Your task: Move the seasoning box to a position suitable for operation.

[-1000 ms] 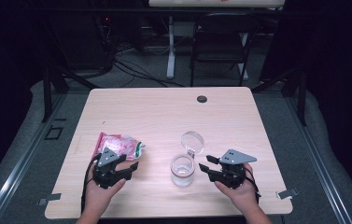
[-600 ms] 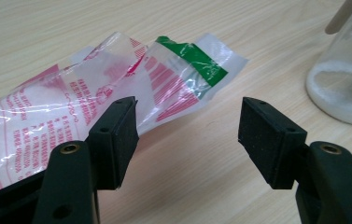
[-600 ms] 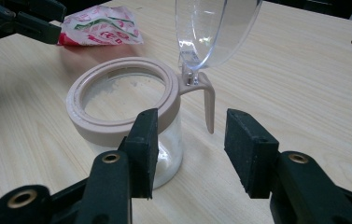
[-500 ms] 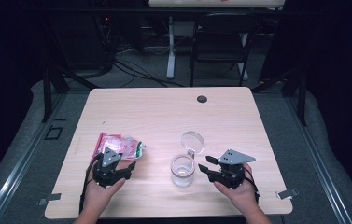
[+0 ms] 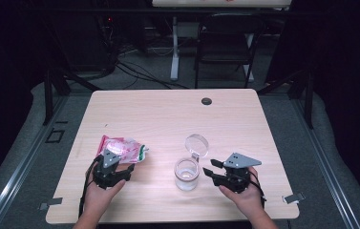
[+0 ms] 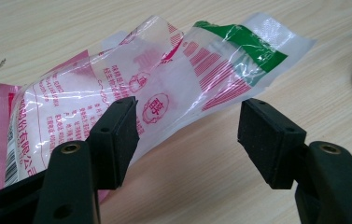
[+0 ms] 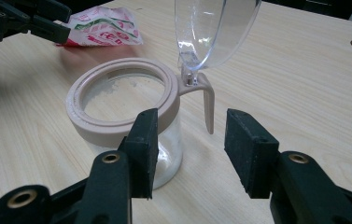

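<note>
The left gripper (image 6: 187, 135) has its 2 jaws spread apart, gripping nothing — the pink-and-green plastic packet (image 6: 131, 93) lies on the wooden table (image 5: 168, 119) just beyond them, its near edge lifted between the jaw tips. The right gripper (image 7: 190, 149) is likewise spread wide, holding nothing, close beside the glass jar (image 7: 122, 116). The jar stands upright near the table's front edge, its clear hinged lid (image 7: 213, 28) flipped up — a beige collar rings its mouth.
</note>
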Demonstrator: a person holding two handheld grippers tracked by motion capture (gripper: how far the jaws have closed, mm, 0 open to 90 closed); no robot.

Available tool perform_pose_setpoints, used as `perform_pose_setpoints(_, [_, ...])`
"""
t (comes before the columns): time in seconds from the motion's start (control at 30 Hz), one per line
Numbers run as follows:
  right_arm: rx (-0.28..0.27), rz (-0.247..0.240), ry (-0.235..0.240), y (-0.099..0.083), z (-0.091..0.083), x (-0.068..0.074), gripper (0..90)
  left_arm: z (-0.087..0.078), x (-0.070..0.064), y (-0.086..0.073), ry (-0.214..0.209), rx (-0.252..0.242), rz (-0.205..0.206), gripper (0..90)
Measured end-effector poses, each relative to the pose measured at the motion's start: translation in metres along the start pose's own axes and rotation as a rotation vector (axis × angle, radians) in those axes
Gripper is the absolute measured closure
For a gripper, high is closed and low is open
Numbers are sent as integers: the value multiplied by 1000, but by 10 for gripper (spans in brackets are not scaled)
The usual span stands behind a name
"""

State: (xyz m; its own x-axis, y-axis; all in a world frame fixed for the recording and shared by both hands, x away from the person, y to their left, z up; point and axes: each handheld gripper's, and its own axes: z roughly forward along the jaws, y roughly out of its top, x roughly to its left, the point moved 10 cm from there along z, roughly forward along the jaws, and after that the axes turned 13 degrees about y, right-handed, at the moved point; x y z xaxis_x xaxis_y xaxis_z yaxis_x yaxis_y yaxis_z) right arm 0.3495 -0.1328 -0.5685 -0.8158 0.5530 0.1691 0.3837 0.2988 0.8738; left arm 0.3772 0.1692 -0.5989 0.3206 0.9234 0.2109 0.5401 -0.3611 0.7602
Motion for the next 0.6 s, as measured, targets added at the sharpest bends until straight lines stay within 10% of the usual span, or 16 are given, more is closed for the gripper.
perform_pose_setpoints(0.6, [10,-3,4,-1,1,1,549,12,5,-3,33,19,14,440])
